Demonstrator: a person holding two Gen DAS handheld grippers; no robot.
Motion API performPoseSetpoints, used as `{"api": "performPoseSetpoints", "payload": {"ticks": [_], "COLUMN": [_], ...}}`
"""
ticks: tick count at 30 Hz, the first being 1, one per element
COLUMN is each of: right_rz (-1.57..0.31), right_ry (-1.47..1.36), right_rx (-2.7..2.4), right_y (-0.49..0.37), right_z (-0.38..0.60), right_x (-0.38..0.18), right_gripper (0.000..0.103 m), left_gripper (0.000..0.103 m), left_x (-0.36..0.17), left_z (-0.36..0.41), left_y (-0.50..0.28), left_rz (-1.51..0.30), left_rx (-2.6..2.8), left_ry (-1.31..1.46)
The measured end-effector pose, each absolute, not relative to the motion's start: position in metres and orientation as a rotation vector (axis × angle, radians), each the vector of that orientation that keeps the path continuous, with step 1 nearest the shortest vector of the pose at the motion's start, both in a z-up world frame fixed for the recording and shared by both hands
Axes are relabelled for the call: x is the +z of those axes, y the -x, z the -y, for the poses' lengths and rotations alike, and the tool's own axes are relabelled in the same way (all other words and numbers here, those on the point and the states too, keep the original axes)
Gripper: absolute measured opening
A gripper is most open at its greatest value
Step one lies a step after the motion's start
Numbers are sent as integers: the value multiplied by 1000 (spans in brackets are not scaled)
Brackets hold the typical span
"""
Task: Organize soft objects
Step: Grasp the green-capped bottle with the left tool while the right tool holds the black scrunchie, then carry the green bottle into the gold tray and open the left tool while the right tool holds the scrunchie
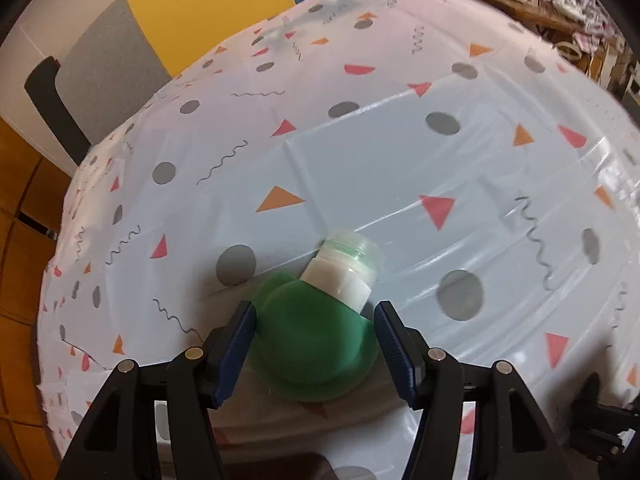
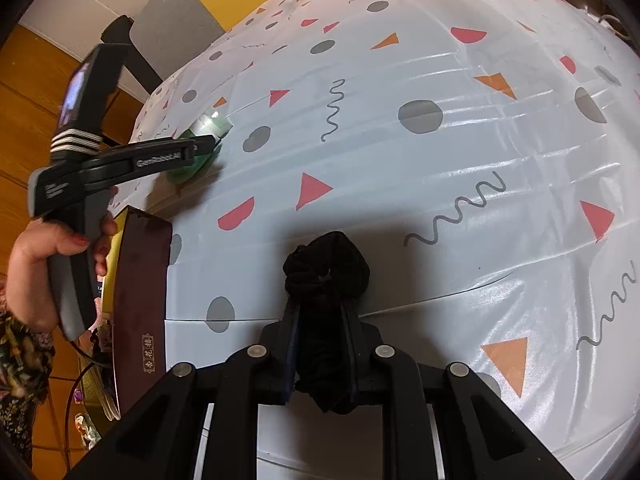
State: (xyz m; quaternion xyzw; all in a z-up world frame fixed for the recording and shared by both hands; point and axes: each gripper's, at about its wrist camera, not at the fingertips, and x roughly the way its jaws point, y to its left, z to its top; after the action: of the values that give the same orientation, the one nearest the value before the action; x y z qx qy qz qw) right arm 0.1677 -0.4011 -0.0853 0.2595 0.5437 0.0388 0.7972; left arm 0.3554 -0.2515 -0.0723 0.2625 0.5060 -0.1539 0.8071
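Table [image 2: 400, 152], patterned white cloth [image 1: 360, 160]; green bottle [image 1: 316, 344] lying on it.

My left wrist view looks closely down on the green bottle [image 1: 316, 344]. My right wrist view faces across the same patterned tablecloth [image 2: 400, 168], bottle at its far left.

Home: party-print tablecloth [image 1: 360, 152], wood floor [image 1: 20, 184]

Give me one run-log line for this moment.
left gripper: around green bottle | right gripper: shut on black scrunchie | box: left table edge
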Motion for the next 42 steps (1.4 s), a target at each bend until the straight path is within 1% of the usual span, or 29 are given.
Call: {"api": "performPoseSetpoints", "payload": {"ticks": [1, 4, 6, 7, 9, 10, 12, 18, 24, 28, 35, 42], "right_rz": [-1167, -1168, -1168, -1168, -1166, -1166, -1165, -1159, -1156, -1155, -1150, -1147], "right_ry": [-559, -560, -553, -546, -539, -537, -535, -539, -542, -543, -448, -432], "right_rx": [83, 83, 85, 86, 85, 85, 87, 91, 94, 93, 81, 74], "right_y": [-167, -168, -169, -169, -170, -170, -171, -171, -171, -170, -167, -164], "right_z": [401, 401, 401, 400, 399, 399, 399, 401, 402, 403, 392, 391], "right_x": [-85, -85, -86, -85, -85, -85, -86, -87, -86, -86, -82, -81], "right_gripper": [21, 21, 21, 21, 21, 21, 21, 21, 21, 20, 20, 19], "left_gripper": [67, 68, 68, 63, 61, 58, 50, 50, 50, 50, 50, 50], "left_x": [-75, -83, -81, -81, -79, -79, -79, -69, -45, -23, 9, 33], "left_z": [253, 257, 252, 250, 243, 241, 239, 231, 221, 211, 188, 159], "left_y": [-356, -358, -360, -362, -365, -365, -364, -352, -334, -311, -271, -225], "left_rz": [-1085, -1096, -1096, -1104, -1118, -1123, -1126, -1104, -1052, -996, -974, -963], "left_rx": [-335, -317, -313, -308, -303, -303, -305, -318, -338, -350, -401, -449], "left_ry": [-573, -609, -560, -537, -492, -481, -482, -428, -389, -379, -330, -276]}}
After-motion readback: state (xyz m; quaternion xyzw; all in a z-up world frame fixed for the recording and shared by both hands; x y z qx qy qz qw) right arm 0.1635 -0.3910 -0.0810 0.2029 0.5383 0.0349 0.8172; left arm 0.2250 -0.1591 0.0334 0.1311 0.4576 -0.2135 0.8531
